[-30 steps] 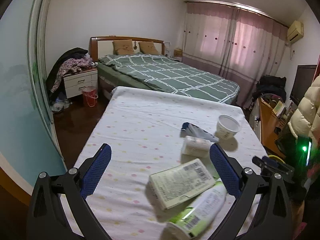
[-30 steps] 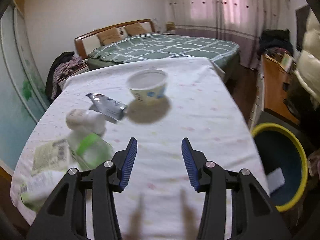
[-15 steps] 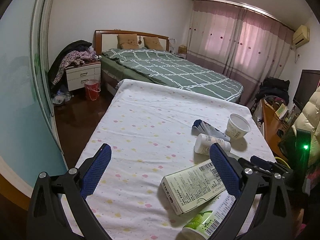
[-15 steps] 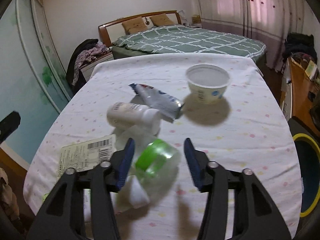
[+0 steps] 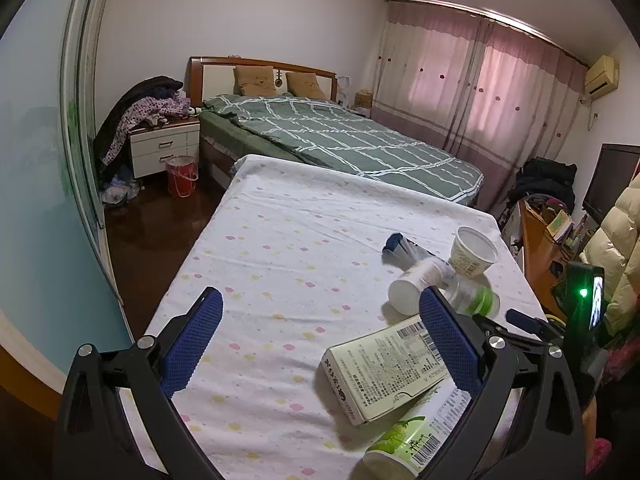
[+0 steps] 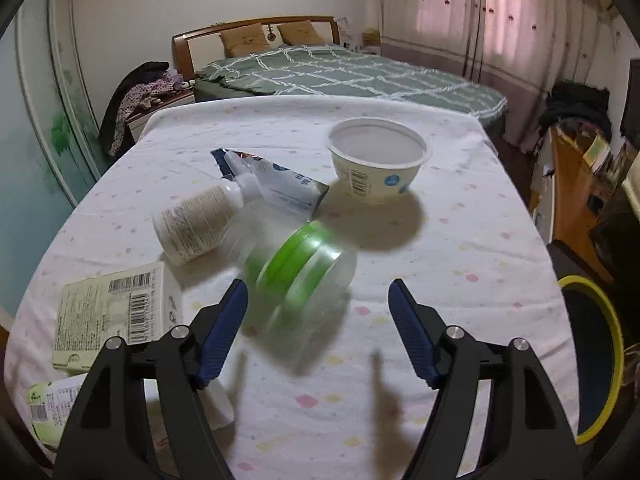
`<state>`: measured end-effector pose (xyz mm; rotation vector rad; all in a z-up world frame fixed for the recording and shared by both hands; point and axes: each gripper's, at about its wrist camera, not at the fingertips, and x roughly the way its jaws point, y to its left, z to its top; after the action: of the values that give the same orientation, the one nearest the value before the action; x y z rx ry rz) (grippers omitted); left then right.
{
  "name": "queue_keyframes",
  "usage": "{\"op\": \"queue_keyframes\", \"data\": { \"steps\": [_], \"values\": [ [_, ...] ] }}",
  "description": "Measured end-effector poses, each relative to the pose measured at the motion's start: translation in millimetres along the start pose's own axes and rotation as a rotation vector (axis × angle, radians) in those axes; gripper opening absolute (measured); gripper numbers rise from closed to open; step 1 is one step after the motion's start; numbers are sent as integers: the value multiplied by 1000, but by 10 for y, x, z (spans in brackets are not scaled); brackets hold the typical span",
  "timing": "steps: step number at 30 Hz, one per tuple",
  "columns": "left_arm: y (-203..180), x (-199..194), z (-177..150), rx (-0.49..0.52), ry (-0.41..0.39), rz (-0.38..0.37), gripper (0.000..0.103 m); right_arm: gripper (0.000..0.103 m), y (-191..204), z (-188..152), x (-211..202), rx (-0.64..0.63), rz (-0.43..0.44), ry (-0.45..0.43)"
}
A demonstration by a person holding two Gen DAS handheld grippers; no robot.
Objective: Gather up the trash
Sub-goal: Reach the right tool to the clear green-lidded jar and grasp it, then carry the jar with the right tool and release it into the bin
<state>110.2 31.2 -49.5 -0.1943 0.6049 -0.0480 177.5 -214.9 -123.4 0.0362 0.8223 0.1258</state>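
Note:
Trash lies on a table with a dotted white cloth (image 6: 460,240). A clear plastic bottle with a green label (image 6: 296,264) lies just ahead of my right gripper (image 6: 318,304), which is open and empty. Beyond it lie a white bottle (image 6: 196,222), a squeezed blue-and-white tube (image 6: 280,184) and a paper cup (image 6: 378,160). A pale green carton (image 6: 112,312) lies at the left. My left gripper (image 5: 320,328) is open and empty above the cloth; the carton (image 5: 384,368) and a green-label cup (image 5: 408,440) lie by its right finger.
A bin with a yellow rim (image 6: 600,356) stands on the floor right of the table. A green bed (image 5: 340,140) lies beyond the table's far end. A nightstand (image 5: 164,148) and red bucket (image 5: 182,176) stand at the left. A wooden desk (image 5: 540,240) is at the right.
My right gripper has swung left from the bare cloth by the bin to the clear bottle and opened wider. My left gripper's view has risen and drawn back a little.

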Motion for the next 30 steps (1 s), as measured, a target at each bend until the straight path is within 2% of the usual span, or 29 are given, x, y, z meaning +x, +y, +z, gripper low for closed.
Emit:
{"op": "queue_keyframes", "data": {
  "steps": [5,9,14,19,20,30],
  "values": [
    [-60,-16,-26,5,0,-14,97,76,37,118,74,-19,11,-16],
    [-82,-49,-37,9,-5,-12,97,79,69,224,194,9,-33,11],
    [-86,-23,-62,8,7,-23,97,80,81,370,358,72,-82,22],
    [-55,-7,-87,2,17,-27,97,78,54,413,530,121,-105,78],
    [-47,-5,-92,2,18,-26,97,72,27,407,531,128,-114,78],
    [-43,-14,-118,2,15,-30,97,70,-188,155,81,168,-48,12]
  ]
}}
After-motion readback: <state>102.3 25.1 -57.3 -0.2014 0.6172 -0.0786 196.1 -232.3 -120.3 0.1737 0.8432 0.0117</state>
